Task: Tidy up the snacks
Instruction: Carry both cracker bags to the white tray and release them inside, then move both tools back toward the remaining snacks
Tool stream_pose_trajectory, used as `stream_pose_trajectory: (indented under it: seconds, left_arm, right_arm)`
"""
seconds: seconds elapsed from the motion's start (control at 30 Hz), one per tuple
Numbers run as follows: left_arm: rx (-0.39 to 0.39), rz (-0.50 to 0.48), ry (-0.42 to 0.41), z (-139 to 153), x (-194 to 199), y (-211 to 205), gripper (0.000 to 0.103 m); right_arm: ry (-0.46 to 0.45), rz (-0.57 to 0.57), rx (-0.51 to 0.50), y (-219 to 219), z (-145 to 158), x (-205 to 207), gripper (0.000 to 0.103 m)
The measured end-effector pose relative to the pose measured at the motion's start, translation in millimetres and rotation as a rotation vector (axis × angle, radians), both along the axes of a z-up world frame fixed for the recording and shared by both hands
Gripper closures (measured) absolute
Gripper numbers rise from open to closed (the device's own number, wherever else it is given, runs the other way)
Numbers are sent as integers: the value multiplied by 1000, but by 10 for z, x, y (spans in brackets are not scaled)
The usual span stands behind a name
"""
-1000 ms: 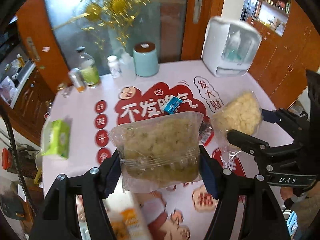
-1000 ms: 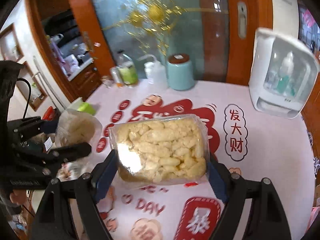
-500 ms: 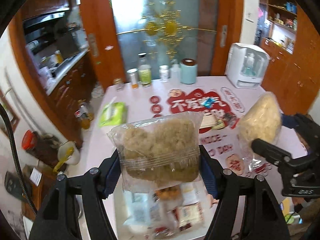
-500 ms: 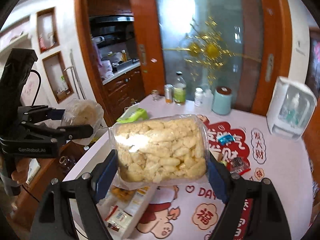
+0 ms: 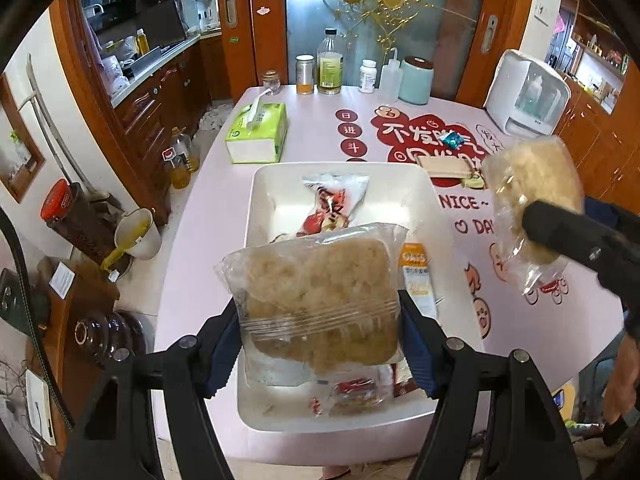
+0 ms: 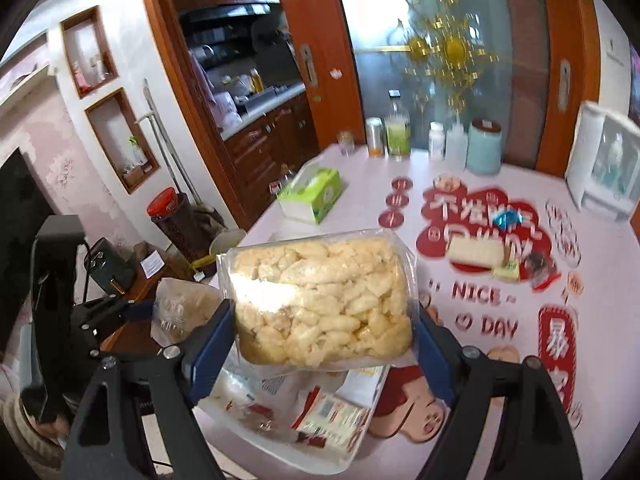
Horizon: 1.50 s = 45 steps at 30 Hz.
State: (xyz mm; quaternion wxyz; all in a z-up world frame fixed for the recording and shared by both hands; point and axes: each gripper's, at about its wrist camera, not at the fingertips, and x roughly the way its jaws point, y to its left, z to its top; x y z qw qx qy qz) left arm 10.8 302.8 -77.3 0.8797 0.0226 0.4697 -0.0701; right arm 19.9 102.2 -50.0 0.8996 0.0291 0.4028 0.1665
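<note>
We are clamping a brown puff bag [image 5: 320,300] in the left gripper [image 5: 320,340], over the white tray [image 5: 260,412]. We are pinching a yellow puff bag [image 6: 324,300] in the right gripper [image 6: 324,344], above the tray's right edge. Small packets [image 5: 336,204] are lying in the tray; a tissue box [image 5: 258,134] is sitting beyond it.
</note>
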Motion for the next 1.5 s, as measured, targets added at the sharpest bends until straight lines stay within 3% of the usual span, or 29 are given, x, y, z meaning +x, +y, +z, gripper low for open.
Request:
stream_pose_trajectory:
  seconds: [0.27,0.4,0.43,0.53,0.67,1.5]
  left_arm:
    - [8,-10,-6,-57,-12,44,30]
    - [-6,-14,-2,-65,-6,42,10]
    - [-15,-16,1,-63,-5,42,9]
    - [-32,-16,8,-53,6,42,9]
    - [-31,-10,7,-39,7,31,9]
    - [0,-44,-2,28,-44,-287,9]
  right_arm:
    - [94,8,-23,238,-244,-60,18]
    - [100,6,-37,262,-257,-66,13]
    - [89,2,-36,253,-248,-79,10]
    - [42,-8,-35,238,-177,-110,2]
    - [6,-7,-47,244,-118,-143,1]
    - [24,-11,-43,55,-137,-178,1]
